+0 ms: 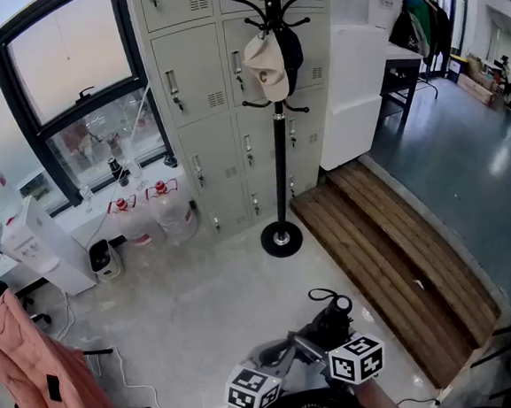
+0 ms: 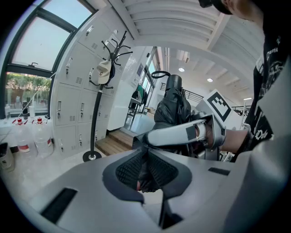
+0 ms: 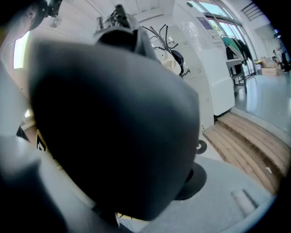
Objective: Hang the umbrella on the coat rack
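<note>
Black and folded, the umbrella [image 1: 330, 319] sits low between the left hand-held gripper [image 1: 282, 354] and the right hand-held gripper [image 1: 314, 343]. The coat rack [image 1: 275, 108] stands well ahead of both, and a short lift could see the umbrella's loop [image 1: 320, 292] miss.

Left gripper view: pads pressed together on a fold of umbrella fabric, a thin hold that could slip.

Right gripper view: jaws wide but clamped round the umbrella's body.
</note>
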Available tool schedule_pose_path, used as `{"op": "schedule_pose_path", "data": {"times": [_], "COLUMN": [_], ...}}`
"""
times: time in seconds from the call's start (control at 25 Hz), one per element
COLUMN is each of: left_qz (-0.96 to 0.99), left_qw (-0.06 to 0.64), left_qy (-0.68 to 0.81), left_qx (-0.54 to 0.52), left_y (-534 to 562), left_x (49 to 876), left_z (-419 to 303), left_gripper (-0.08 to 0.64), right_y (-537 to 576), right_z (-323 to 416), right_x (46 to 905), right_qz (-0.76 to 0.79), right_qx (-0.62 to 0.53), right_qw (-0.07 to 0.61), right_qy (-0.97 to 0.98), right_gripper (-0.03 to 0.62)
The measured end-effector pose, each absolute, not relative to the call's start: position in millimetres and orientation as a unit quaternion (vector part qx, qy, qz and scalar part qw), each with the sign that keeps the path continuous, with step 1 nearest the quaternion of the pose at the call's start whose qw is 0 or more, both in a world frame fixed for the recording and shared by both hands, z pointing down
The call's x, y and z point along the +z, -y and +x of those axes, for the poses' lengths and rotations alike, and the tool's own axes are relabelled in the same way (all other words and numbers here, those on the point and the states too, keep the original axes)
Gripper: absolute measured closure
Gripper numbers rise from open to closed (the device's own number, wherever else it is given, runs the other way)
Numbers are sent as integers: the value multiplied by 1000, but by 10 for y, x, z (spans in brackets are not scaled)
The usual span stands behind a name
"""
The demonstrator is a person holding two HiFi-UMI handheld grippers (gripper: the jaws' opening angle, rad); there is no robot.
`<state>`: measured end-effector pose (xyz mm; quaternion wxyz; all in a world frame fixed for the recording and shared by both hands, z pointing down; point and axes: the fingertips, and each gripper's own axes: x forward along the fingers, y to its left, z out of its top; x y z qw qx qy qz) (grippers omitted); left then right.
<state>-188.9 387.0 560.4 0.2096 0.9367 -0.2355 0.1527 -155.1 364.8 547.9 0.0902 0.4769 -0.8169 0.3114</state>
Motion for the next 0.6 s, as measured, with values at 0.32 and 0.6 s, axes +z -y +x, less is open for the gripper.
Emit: {"op": "schedule_pose_path", "data": {"times": [0.32, 0.6], "left_qz": [930, 926], "left_qw": [218, 218], "left_qy": [247, 256], "left_qx": [162, 175], "left_y": [-3789, -3416], "left_x": [5706, 5706], "left_z": [-1809, -1468], "left_gripper": [529, 529], "right_y": [-3546, -3173], "right_z": [-1486, -1165], "right_x": [5612, 5603], "right_qz": [463, 453], "right_qx": [330, 329], "right_qw": [95, 104], "right_qy": [817, 822], "right_gripper": [299, 299]}}
